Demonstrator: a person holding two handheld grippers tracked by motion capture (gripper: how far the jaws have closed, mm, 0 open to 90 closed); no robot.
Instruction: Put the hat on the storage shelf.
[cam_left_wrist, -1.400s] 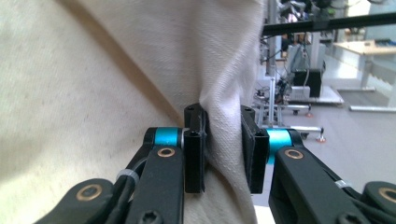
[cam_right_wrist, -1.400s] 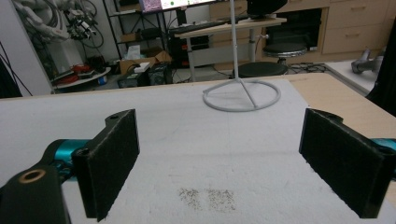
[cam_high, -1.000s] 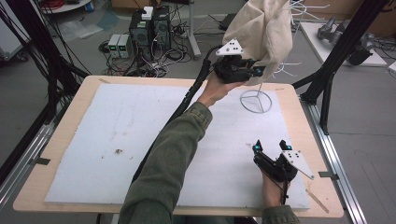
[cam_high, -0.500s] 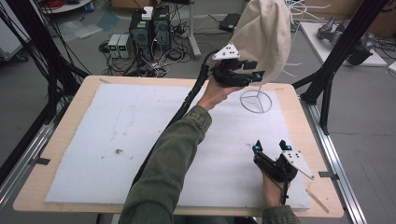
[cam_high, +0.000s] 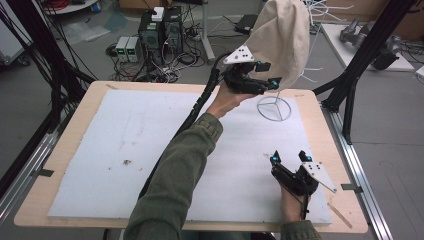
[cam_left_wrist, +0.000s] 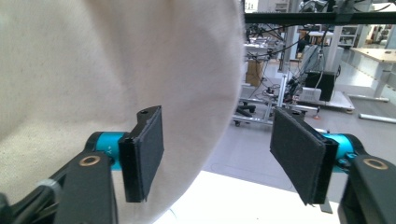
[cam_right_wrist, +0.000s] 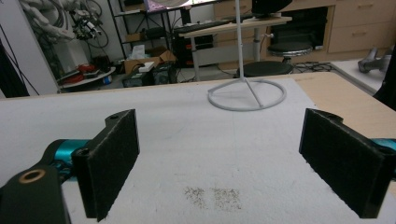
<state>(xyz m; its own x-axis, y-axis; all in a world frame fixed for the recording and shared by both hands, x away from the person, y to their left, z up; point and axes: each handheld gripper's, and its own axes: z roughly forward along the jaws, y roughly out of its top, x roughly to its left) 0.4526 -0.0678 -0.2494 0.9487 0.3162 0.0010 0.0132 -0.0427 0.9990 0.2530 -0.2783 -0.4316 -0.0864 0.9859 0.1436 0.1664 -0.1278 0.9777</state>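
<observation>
The left tongs (cam_high: 266, 74) have just been opening beside the cloth hat (cam_high: 280, 40) on its stand (cam_high: 274, 106) — released, nothing gripped — so next they back away; right tongs (cam_high: 291, 158) rest open, empty.

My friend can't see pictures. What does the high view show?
A person's left tool, jaws just opened, is raised beside a cream hat hanging on a white wire stand at the far side of a white table. The right tool rests open near the front edge.
</observation>
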